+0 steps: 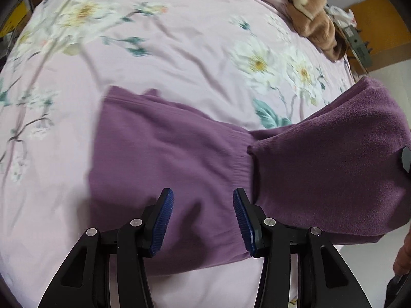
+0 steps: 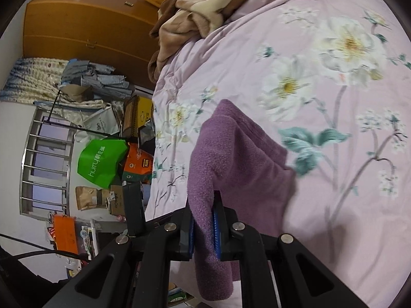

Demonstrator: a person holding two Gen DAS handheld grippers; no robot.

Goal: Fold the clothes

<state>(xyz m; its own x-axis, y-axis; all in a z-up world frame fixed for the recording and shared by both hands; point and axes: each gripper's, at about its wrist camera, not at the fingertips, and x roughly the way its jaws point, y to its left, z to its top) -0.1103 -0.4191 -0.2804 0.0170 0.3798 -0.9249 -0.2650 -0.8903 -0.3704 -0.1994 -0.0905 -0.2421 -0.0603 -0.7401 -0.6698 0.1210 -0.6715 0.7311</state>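
Floral bedsheet [image 1: 179, 59] bore a soft, light purple fleece garment [image 1: 167, 154]; right tool [image 2: 203, 231] pinched its raised edge, left tool [image 1: 203, 220] hung open above it.

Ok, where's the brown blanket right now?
The brown blanket is bunched at the bed's far edge, top right in the left wrist view, beyond the purple garment on the floral sheet.

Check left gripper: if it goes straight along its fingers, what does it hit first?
Most likely the purple garment spread on the floral bedsheet. The left gripper is open and empty, with purple fabric filling the gap ahead; how far off it is is unclear.
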